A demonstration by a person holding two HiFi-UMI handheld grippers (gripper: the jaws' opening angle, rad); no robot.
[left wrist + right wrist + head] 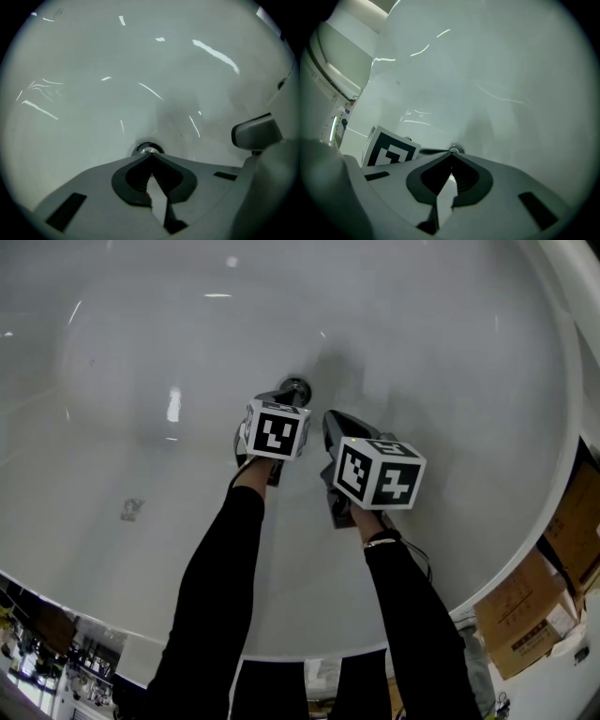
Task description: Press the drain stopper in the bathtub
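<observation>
The fingers [131, 180] of the left gripper [151, 155] are clenched tip to tip with nothing between them, and the right gripper [451, 157] is closed and empty too. The drain stopper [296, 387], a small round metal cap, sits in the floor of the bathtub [141, 343], well away from the rim. It lies straight ahead of the left tips, just beyond them or touching; I can't tell which. The right tips hang just beside, short of the stopper and to its right. The left is nearer, so I'd judge a short push along its own line presses it.
</observation>
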